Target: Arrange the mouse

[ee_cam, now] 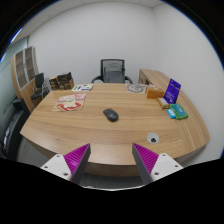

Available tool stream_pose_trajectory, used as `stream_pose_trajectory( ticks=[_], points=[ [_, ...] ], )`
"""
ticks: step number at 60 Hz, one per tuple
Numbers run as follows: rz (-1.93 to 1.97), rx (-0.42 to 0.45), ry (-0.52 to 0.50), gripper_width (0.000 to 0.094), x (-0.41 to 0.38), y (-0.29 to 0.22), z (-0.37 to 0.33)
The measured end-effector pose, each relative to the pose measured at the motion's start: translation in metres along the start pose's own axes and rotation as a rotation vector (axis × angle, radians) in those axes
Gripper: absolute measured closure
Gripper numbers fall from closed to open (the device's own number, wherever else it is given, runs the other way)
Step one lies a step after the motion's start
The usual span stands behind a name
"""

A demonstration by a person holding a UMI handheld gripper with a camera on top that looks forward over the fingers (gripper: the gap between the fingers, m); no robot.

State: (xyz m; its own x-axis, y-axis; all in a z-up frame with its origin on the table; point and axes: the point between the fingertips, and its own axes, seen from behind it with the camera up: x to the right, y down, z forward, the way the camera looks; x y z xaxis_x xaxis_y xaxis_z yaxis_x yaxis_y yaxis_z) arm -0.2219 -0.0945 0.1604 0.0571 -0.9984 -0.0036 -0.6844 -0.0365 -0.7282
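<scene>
A dark grey mouse (110, 114) lies near the middle of a wide wooden table (90, 135), well beyond my fingers. My gripper (112, 158) hovers over the table's near edge, open and empty, with the purple pads (76, 157) spread wide apart. Nothing stands between the fingers.
A black office chair (113, 72) stands behind the table. Papers and a red item (71, 101) lie at the far left, boxes (60, 80) behind them. A purple box (172, 91) and a teal item (177, 112) are at the right. A small white round object (153, 136) lies front right.
</scene>
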Motion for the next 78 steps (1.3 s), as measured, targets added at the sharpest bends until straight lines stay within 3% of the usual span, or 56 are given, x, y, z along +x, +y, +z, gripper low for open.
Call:
stream_pose_trajectory(
  ticks=[47, 78],
  points=[
    [0.025, 0.050, 0.069, 0.0067, -0.021, -0.056, 0.205],
    [-0.015, 0.016, 0.136, 0.0068, 0.003, -0.065, 0.307]
  ],
)
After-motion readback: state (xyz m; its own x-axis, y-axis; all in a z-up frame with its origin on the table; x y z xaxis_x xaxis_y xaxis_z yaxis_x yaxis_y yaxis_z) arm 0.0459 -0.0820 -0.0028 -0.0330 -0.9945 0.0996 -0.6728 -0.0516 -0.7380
